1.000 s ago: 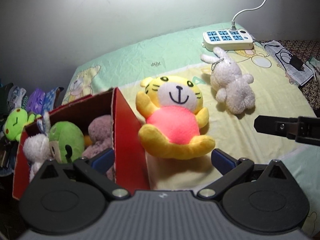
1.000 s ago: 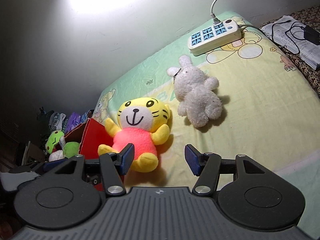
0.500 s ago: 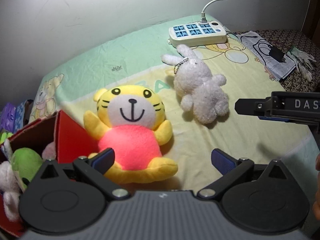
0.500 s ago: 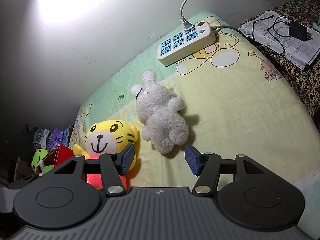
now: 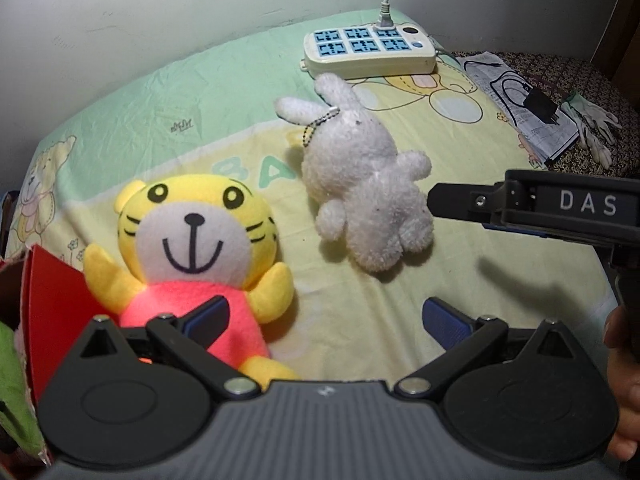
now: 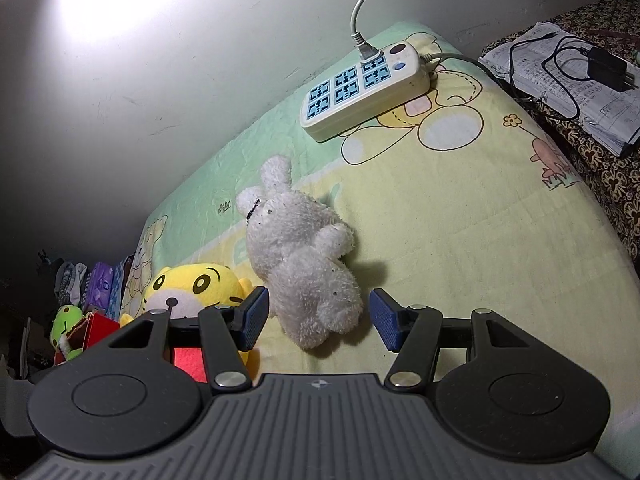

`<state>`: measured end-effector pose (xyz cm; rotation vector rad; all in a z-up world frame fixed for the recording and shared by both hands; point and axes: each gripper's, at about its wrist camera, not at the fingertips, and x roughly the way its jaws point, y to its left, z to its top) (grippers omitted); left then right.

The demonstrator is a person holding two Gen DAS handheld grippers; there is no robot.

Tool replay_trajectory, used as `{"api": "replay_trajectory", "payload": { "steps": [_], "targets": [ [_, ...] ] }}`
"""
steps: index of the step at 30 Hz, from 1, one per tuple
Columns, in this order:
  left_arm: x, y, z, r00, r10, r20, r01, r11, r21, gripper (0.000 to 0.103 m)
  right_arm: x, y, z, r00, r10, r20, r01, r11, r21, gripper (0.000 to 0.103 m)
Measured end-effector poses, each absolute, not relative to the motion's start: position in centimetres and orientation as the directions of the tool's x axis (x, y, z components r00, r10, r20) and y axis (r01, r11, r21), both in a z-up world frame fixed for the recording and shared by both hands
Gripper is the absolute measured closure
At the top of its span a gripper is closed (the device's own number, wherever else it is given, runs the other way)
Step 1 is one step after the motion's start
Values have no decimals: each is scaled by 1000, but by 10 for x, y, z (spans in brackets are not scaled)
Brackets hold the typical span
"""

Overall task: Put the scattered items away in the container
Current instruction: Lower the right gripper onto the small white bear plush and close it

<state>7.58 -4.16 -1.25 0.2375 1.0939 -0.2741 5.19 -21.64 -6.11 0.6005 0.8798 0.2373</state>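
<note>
A yellow tiger plush (image 5: 192, 240) in a pink shirt lies face up on the bed sheet, its head also showing in the right wrist view as the tiger plush (image 6: 192, 290). Right of it lies a white rabbit plush (image 5: 368, 196) with a bead chain. My left gripper (image 5: 326, 320) is open, its left finger over the tiger's belly. My right gripper (image 6: 318, 314) is open too, and the rabbit plush (image 6: 304, 264) has its lower body lying between the fingers, untouched. The red box (image 5: 48, 300) stands at the left edge with plush toys inside.
A white power strip (image 5: 368, 46) with its cable sits at the back of the bed near the wall. Papers with a black charger (image 5: 536, 108) and white gloves (image 5: 592, 124) lie at the right. A person's hand (image 5: 624, 380) holds the right gripper's handle.
Both grippers have moved right and down. The tiger slid left in the left wrist view and the box went nearly out of view. The rabbit now lies between the right fingers.
</note>
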Motion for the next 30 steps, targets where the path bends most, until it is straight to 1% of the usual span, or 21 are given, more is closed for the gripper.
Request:
{"api": "replay_trajectory", "payload": {
  "steps": [5, 13, 18, 23, 28, 29, 30],
  "targets": [
    [86, -49, -20, 420, -130, -898, 355, 934, 31, 1, 61, -216, -69, 615, 438, -656, 42, 812, 582, 44],
    [104, -57, -32, 393, -275, -878, 389, 914, -112, 1, 81, -218, -80, 605, 461, -649, 41, 796, 604, 44],
    [115, -62, -42, 386, -290, -876, 379, 916, -136, 1, 91, -223, -85, 600, 481, -639, 33, 783, 621, 45],
    [125, -56, -52, 392, -321, -862, 373, 912, -171, 1, 102, -221, -85, 581, 534, -614, -34, 770, 638, 47],
    [134, -54, -63, 399, -343, -850, 366, 910, -195, 2, 118, -221, -98, 543, 572, -615, -24, 742, 670, 50],
    [135, -56, -64, 404, -344, -848, 370, 909, -193, 3, 120, -221, -100, 534, 592, -603, -20, 723, 691, 51],
    [136, -57, -64, 406, -344, -847, 375, 908, -189, 4, 121, -221, -102, 526, 610, -593, -20, 705, 709, 54]
  ]
}}
